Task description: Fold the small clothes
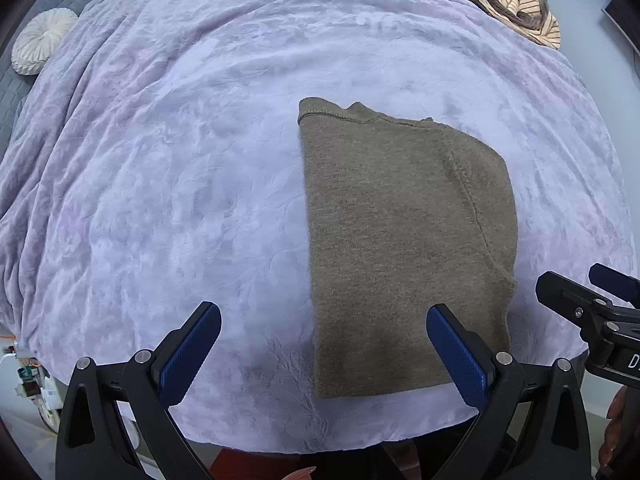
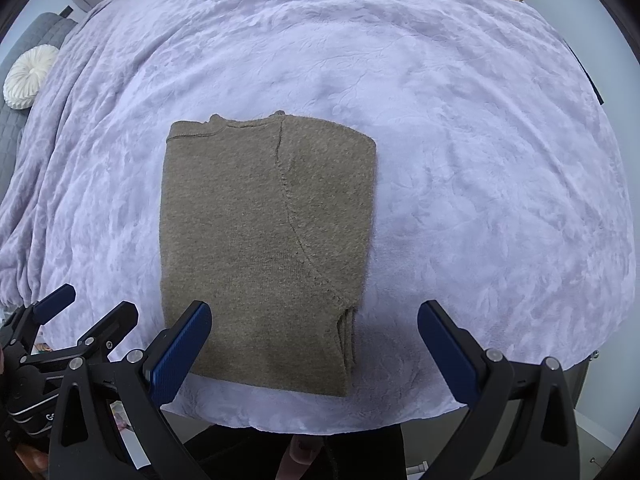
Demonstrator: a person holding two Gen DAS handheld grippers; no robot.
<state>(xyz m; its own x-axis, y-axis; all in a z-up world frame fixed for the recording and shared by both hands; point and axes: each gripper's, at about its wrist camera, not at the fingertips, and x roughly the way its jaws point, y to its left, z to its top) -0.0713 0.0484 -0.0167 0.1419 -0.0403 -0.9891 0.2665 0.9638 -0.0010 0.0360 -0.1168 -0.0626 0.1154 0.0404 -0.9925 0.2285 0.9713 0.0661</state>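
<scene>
My sweater (image 2: 264,240) looks folded on the blanket (image 2: 480,160); left gripper (image 1: 324,344) and right gripper (image 2: 314,344) wide open, empty, striped clothes (image 1: 516,4) left.

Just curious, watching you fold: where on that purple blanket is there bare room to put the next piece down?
Bare blanket stretches left of the folded brown sweater toward the round white cushion, with a narrower strip on its right. The far corner is crowded by a striped clothes pile.

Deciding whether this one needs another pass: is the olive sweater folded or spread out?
Folded. The olive sweater lies as a compact rectangle on the lavender blanket, no sleeves out, with stacked layer edges at its near right corner.
</scene>
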